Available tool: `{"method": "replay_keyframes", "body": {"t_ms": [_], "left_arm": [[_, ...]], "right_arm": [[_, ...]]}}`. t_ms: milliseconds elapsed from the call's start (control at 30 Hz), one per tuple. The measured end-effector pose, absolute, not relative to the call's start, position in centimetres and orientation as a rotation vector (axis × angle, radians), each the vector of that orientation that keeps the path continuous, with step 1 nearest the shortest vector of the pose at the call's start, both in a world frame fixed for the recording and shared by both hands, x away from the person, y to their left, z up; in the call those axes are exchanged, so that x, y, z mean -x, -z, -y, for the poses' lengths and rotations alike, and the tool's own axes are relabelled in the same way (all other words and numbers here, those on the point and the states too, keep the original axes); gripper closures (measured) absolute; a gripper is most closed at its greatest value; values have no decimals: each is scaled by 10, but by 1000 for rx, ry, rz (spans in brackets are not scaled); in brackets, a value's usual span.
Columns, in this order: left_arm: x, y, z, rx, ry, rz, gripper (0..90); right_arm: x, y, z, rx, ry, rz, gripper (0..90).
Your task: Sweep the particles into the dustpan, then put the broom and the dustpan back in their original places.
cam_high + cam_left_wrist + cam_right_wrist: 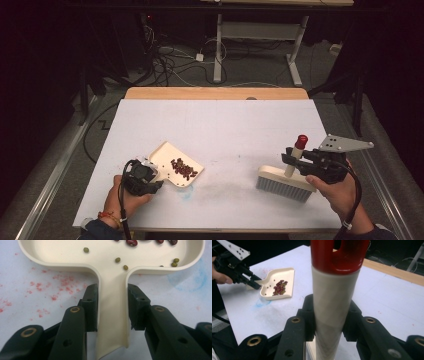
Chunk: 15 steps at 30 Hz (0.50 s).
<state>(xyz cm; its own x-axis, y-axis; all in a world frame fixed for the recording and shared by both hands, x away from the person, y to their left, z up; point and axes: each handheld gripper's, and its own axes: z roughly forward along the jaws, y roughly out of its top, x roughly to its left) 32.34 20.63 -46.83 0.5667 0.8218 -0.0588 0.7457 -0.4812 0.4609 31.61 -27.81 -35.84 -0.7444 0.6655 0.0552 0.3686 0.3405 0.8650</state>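
L claw (112, 307) clamped on dustpan (112, 270) handle; R claw (328, 322) clamped on brush (334, 302) handle.

High view: you look forward and down over the whole white table (220, 125).
Left gripper view: close on the dustpan (112, 290).
Right gripper view: close on the brush handle (334, 302), the dustpan (277, 283) farther off.
Shared: dustpan (176, 169), table.

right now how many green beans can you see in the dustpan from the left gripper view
6, though more may be hidden past the top edge: one upper left, two near the handle mouth, three at right.
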Motion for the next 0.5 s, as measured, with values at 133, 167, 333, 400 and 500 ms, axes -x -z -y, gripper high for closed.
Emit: {"method": "replay_keyframes", "body": {"t_ms": [133, 167, 333, 400, 500], "left_arm": [[-326, 470, -208, -2339, -244, -1286, 633], [-326, 469, -208, -2336, -249, -1295, 633], [-327, 468, -212, -2289, -316, -1348, 634], [-331, 470, -213, -2267, -323, -1370, 634], [-334, 474, -210, -2237, -321, -1399, 631]], "right_arm": [[-324, 359, 281, -924, -1392, -2342, 691], [-327, 359, 281, -941, -1390, -2345, 692], [-347, 364, 281, -989, -1375, -2306, 686], [-357, 366, 280, -1006, -1360, -2301, 679], [-373, 369, 277, -1044, -1334, -2312, 665]]}}
